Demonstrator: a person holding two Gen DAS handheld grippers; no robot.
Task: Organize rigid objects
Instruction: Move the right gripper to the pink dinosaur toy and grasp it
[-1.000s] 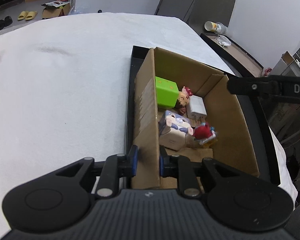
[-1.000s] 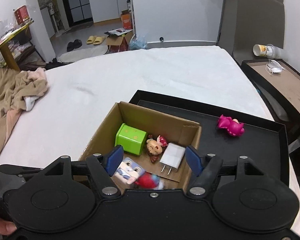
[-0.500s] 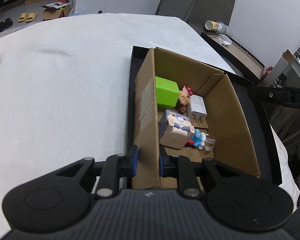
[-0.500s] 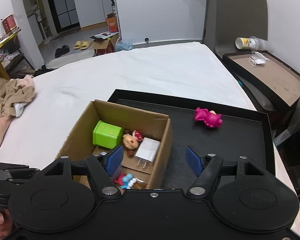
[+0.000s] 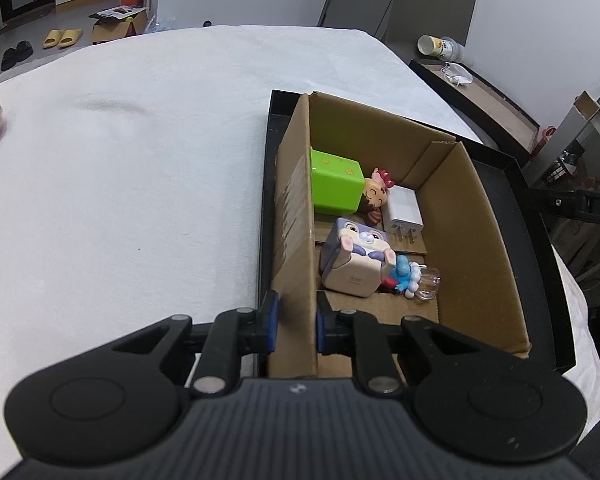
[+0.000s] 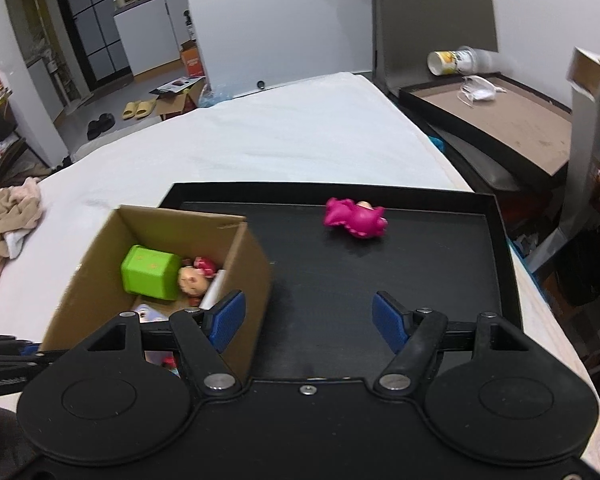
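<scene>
My left gripper (image 5: 296, 324) pinches the near left wall of the cardboard box (image 5: 480, 240), its jaws closing a touch tighter on the cardboard. Inside the box lie a green cube (image 5: 334, 184), a small doll figure (image 5: 376, 196), a white charger (image 5: 404, 210), a rabbit-faced cube (image 5: 354, 260) and a blue figure (image 5: 406, 278). The box (image 6: 256, 280) stands on the left part of a black tray (image 6: 380, 280). A pink toy (image 6: 354, 222) lies on the tray's far side. My right gripper (image 6: 308, 316) hovers open over the bare tray, right of the box, nothing between its pads.
The tray sits on a white-covered surface (image 5: 120, 180) that stretches far to the left. A beige cloth heap (image 6: 8, 220) lies at its left edge. To the right stand a low brown-topped side table (image 6: 500, 120) with a tipped cup (image 6: 452, 62) and a chair back behind.
My right gripper slid right, from above the box to over the open tray. The blue figure now lies in the box beside the rabbit cube. My left gripper kept its hold.
</scene>
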